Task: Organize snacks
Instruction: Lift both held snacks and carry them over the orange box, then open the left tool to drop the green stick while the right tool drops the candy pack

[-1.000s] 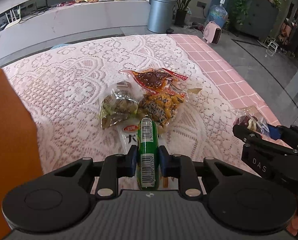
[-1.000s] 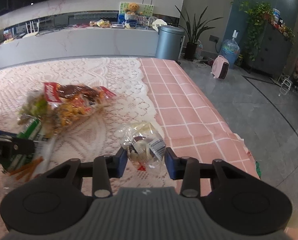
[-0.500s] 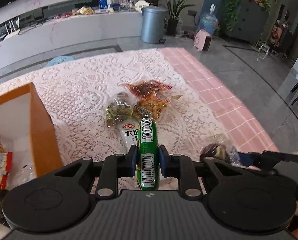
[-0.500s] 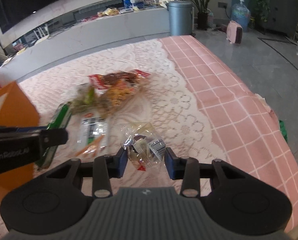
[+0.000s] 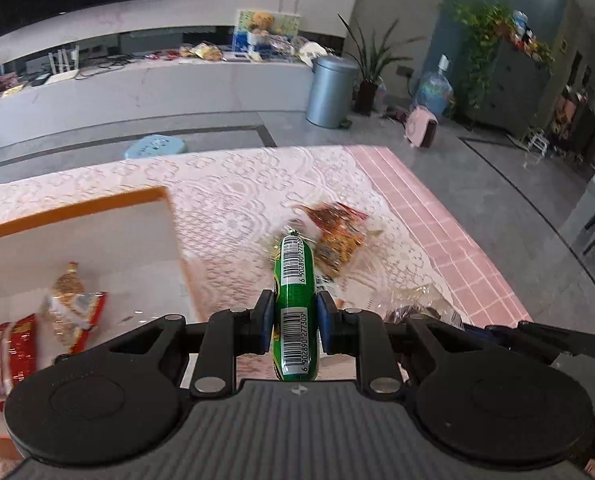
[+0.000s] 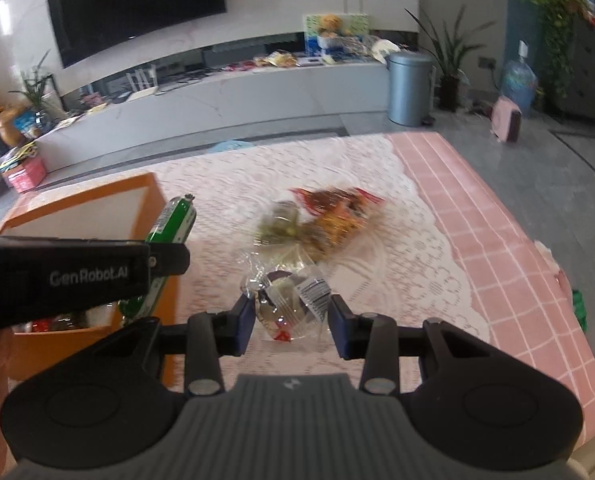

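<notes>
Both hands have just lifted their snacks off the lace cloth and swung over toward the orange box (image 5: 97, 204), so looks like the drop-off is next. The left gripper (image 5: 293, 322) has its jaws clamped on a green sausage stick (image 5: 295, 276), hanging just right of the box's near corner. The right gripper (image 6: 291, 326) has its jaws pinched on a clear wrapped snack (image 6: 289, 300). The box already holds a couple of red packets (image 5: 71, 304); a snack pile (image 6: 317, 220) sits mid-surface.
</notes>
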